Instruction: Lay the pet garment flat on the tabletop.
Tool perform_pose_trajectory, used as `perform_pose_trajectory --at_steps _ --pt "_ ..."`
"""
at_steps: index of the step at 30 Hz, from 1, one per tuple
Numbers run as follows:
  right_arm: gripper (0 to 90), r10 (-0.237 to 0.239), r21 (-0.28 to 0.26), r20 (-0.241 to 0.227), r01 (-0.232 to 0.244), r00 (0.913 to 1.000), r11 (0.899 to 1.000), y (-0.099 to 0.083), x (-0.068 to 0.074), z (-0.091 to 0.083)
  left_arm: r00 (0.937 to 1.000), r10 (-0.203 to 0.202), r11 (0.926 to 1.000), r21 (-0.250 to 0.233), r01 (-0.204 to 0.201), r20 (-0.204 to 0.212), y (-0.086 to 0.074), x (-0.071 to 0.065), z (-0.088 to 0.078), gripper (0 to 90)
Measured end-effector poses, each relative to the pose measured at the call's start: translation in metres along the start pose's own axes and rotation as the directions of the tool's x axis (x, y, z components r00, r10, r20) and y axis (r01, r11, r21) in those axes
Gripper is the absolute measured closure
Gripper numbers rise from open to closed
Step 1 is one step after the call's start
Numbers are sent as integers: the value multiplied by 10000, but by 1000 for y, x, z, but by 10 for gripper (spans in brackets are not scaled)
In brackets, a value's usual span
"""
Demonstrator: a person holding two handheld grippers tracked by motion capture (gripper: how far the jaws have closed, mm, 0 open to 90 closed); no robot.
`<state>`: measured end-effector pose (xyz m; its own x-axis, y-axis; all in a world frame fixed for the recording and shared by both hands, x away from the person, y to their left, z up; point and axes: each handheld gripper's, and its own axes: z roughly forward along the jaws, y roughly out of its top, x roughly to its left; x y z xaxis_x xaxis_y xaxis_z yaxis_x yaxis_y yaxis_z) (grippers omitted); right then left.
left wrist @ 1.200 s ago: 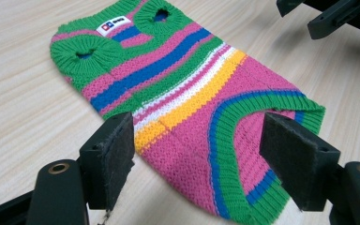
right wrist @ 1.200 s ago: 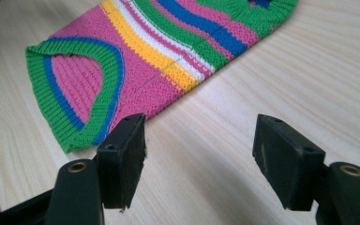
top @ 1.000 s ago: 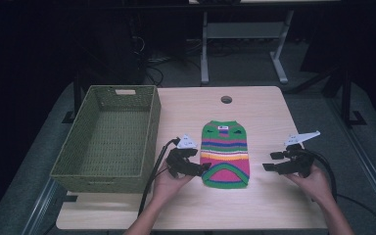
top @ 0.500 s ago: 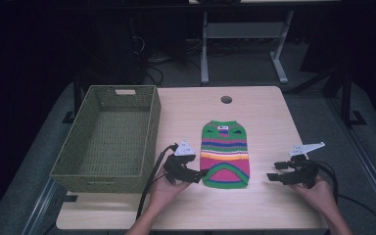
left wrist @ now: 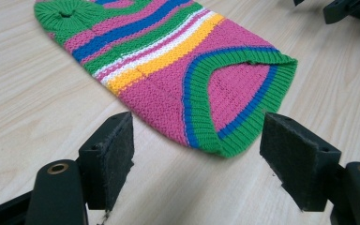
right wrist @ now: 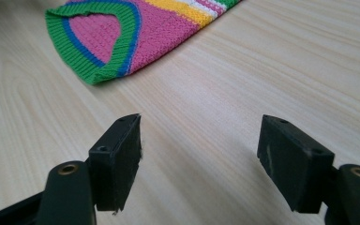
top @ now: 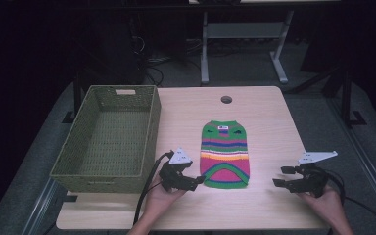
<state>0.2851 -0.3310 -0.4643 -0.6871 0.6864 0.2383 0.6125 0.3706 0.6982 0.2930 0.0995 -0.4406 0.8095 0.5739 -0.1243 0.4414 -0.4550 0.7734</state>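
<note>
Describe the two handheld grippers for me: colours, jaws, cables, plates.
Both the left gripper and the right gripper are black, with flat black padded jaws and brass-coloured pivot rings. Each carries a grey three-cornered plate and trails a black cable. Forearms are bare, no sleeves.

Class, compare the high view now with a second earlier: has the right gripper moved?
Yes. The right gripper has moved toward the table's near edge, farther from the round hole; its open jaws have just been opening, nothing between them.

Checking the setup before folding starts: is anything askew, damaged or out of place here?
Nothing stands out. The striped knitted sweater lies flat and whole on the pale wooden table, and the green woven basket sits squarely beside it.
</note>
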Motion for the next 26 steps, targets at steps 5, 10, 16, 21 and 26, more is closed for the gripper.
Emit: perform_pose_trajectory --at_steps 5,10,16,21,26 --pt "289 -70 -258 151 74 9999 9996 -7 8 -13 9999 114 9999 27 -113 -39 -6 -2 -9 255" --pt "282 -154 -424 201 162 9997 9990 -13 14 -21 9998 189 9998 68 -189 -55 -12 -6 -15 255" --pt "272 -256 -449 251 267 9994 9986 -19 21 -25 9995 311 9993 184 -312 43 -19 -10 -19 253" --pt "258 -229 -458 278 242 9994 9987 -24 25 -26 9997 246 9995 178 -247 66 -26 -14 -23 246" --pt "221 -223 -560 540 253 9983 9981 -31 28 -24 9991 411 9990 170 -413 131 -32 -18 -27 239"
